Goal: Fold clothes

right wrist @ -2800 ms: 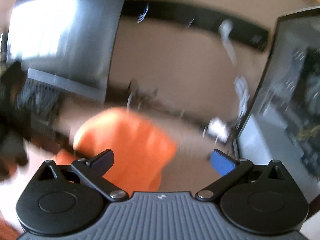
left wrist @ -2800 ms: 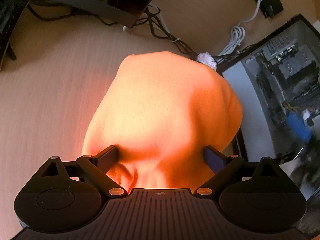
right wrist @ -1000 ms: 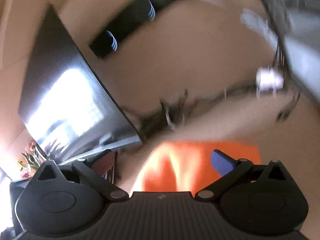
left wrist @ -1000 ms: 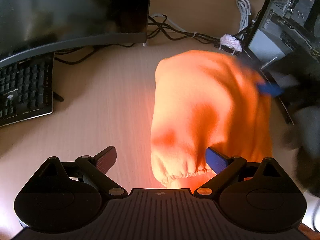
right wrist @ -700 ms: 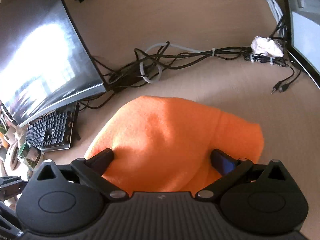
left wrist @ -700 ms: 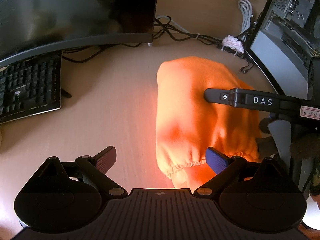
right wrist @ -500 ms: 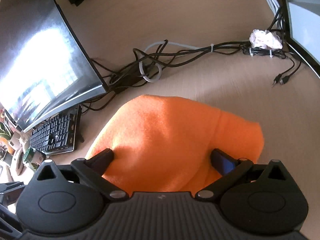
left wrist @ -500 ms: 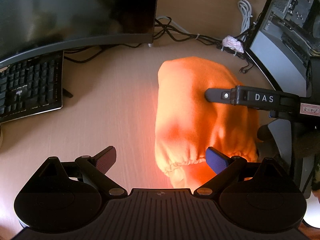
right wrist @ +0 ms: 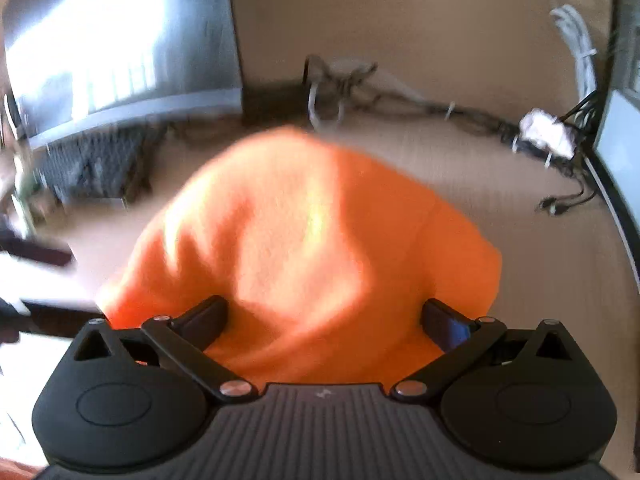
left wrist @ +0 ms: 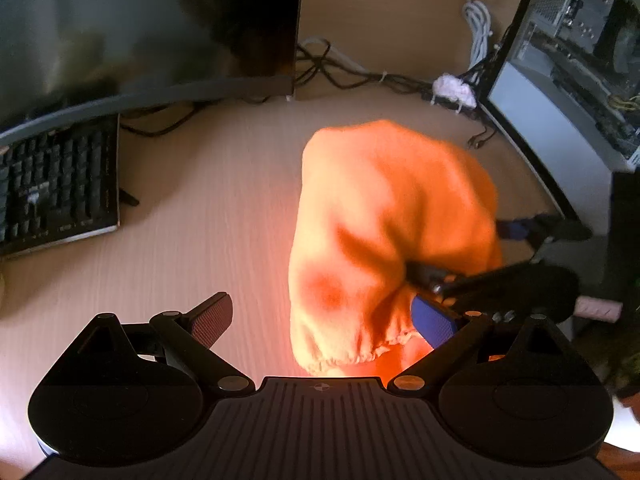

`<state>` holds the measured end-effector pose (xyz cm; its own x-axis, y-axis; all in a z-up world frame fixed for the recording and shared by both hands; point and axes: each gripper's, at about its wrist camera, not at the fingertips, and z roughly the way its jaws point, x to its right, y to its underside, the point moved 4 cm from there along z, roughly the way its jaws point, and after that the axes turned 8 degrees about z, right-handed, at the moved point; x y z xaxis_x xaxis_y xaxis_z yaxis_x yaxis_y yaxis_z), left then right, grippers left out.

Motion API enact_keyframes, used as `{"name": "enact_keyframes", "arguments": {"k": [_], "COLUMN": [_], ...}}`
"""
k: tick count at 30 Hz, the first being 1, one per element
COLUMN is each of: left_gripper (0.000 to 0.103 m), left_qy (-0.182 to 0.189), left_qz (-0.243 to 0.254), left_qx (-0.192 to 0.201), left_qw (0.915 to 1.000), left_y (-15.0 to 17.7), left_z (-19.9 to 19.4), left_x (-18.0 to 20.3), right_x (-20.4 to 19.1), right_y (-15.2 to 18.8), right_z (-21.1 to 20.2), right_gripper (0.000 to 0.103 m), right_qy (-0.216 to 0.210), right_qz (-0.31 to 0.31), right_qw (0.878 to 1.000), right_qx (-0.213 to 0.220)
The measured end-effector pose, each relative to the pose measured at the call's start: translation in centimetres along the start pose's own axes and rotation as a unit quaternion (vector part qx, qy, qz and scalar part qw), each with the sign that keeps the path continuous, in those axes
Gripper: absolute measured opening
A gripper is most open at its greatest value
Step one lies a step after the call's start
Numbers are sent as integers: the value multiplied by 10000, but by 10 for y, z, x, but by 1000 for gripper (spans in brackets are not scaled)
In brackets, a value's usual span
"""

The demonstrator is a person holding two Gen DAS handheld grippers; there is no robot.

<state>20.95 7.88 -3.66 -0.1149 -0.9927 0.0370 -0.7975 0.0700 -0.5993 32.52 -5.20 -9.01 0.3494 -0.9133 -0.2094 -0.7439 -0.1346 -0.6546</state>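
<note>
Orange garment (left wrist: 384, 216) heaped on the counter (left wrist: 224, 216), mid-fold. Left gripper (left wrist: 320, 316) stands with jaws wide, hem beside it; right gripper (right wrist: 324, 316) straddles the cloth, jaws apart. We close low, then smooth flat.

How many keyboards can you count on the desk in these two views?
1. The black keyboard lies at the desk's left edge, below the monitor; the right wrist view shows it blurred. The orange garment might hide something.
</note>
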Motion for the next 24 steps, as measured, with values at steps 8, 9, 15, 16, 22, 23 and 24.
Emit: {"name": "enact_keyframes", "arguments": {"k": [8, 9, 15, 16, 22, 23, 24], "left_gripper": [100, 100, 100, 101, 103, 103, 103], "left_qy": [1603, 1832, 2086, 2064, 1644, 1665, 1687], "left_qz": [106, 9, -584, -655, -643, -599, -555], "left_qx": [833, 733, -265, -416, -472, -430, -389], "left_qw": [9835, 9803, 9759, 9754, 9832, 9833, 9833], "left_y": [-66, -73, -93, -94, -92, -93, -93], "left_z": [-17, -5, 84, 98, 131, 126, 122], "left_x": [23, 28, 35, 34, 38, 37, 37], "right_x": [-7, -9, -25, -28, -37, -35, -32], "right_y": [7, 7, 0, -1, 24, 29, 31], "right_z": [-7, -10, -62, -73, -47, -35, -29], "right_gripper": [103, 103, 103, 103, 103, 103, 103], "right_qy": [95, 98, -112, -208, -769, -757, -744], "right_qz": [-183, -260, -812, -883, -829, -731, -628], "right_qw": [9998, 9996, 9954, 9942, 9935, 9940, 9945], "right_qx": [83, 104, 494, 583, -124, -308, -380]}}
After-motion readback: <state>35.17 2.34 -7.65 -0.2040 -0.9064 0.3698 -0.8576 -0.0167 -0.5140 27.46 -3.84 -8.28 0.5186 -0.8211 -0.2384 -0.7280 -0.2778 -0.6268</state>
